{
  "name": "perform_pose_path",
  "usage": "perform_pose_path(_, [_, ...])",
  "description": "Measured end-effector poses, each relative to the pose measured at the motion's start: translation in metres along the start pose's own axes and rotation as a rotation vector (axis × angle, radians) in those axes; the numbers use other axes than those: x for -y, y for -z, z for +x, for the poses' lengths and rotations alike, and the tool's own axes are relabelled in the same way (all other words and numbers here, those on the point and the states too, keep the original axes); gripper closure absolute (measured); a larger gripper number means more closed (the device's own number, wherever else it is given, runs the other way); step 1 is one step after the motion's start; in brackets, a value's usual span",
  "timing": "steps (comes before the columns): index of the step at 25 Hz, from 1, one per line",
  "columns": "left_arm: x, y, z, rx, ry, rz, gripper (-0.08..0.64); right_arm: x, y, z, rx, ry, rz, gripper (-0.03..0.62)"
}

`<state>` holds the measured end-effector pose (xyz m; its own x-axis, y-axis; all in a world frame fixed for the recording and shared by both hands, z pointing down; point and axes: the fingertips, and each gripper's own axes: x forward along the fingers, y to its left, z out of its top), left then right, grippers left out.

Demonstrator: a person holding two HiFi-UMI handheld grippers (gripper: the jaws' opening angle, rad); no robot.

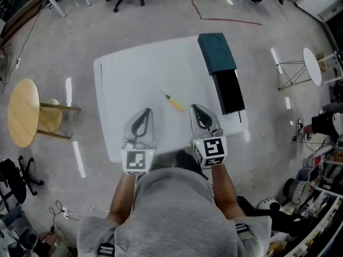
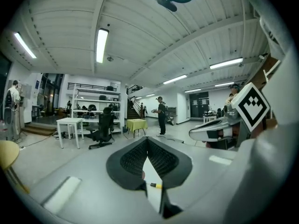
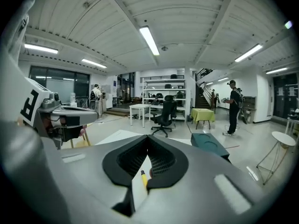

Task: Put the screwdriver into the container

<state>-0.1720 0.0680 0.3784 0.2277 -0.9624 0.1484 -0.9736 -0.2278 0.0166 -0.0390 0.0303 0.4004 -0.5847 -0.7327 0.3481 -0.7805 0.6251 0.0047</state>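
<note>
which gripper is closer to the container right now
The right gripper, on the head view's right. The container, teal lid and black box, lies along the table edge just ahead of it, while the left gripper sits left of the screwdriver.

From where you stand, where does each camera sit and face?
Head view: on the person's head, facing down at the white table; forearms, left tool, right tool show.
Left gripper view: on the left tool, looking along its shut jaws across the table; right tool shows.
Right gripper view: on the right tool, looking along its shut jaws toward the dark teal box; left tool shows.
Shared: the yellow-handled screwdriver.
</note>
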Motion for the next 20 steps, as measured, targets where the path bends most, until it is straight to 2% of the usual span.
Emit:
perform_pose_path(10, [-0.017, 0.042, 0.017, -0.099, -0.169, -0.057, 0.548, -0.002, 0.039, 0.066, -0.153, -0.209, -0.046, 0.589])
perform_pose_path(15, [-0.025, 0.068, 0.028, -0.142, -0.207, -0.093, 0.548, -0.008, 0.071, 0.092, -0.241, -0.277, -0.06, 0.589])
perform_pose_path(20, [-0.03, 0.097, 0.039, -0.191, -0.22, -0.118, 0.549, -0.007, 0.101, 0.112, -0.307, -0.308, -0.061, 0.589])
